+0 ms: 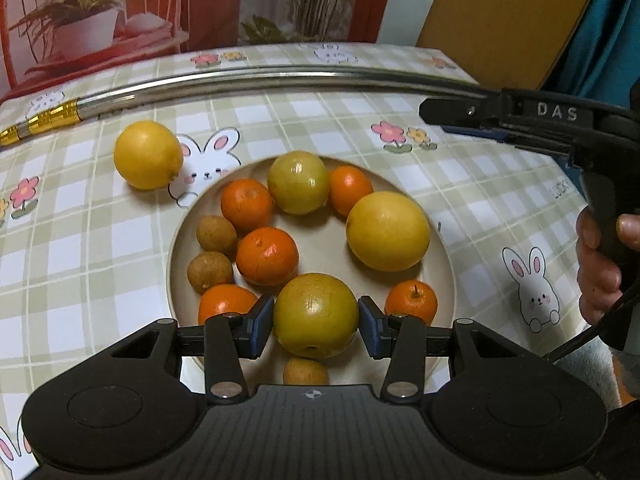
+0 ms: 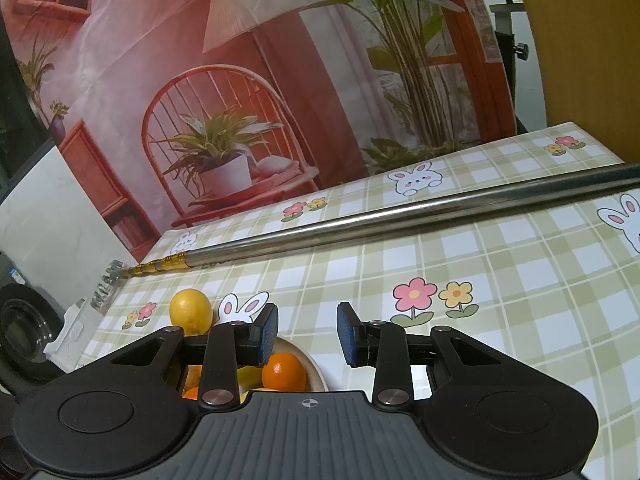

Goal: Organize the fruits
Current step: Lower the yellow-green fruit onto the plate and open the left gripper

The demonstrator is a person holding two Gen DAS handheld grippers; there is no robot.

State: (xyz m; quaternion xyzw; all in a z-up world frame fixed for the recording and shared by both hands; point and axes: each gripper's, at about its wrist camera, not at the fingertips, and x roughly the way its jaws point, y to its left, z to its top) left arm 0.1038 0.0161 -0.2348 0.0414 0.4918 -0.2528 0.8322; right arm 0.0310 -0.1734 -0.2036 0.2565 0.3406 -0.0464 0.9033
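A beige plate (image 1: 176, 240) on the checked tablecloth holds several oranges, small brown fruits, a yellow-green fruit (image 1: 298, 182) and a large yellow fruit (image 1: 387, 231). My left gripper (image 1: 316, 326) is shut on another yellow-green fruit (image 1: 316, 316), held over the plate's near side. A second yellow fruit (image 1: 148, 155) lies on the cloth left of the plate; it also shows in the right wrist view (image 2: 191, 310). My right gripper (image 2: 307, 334) is open and empty, above the plate's right edge (image 2: 316, 368); it shows in the left wrist view at the right edge (image 1: 460, 118).
A metal telescopic rod (image 1: 280, 80) with a gold end lies across the table behind the plate; it also shows in the right wrist view (image 2: 400, 216). A printed backdrop (image 2: 240, 80) stands at the table's far edge. A wooden board (image 1: 500, 12) is at the far right.
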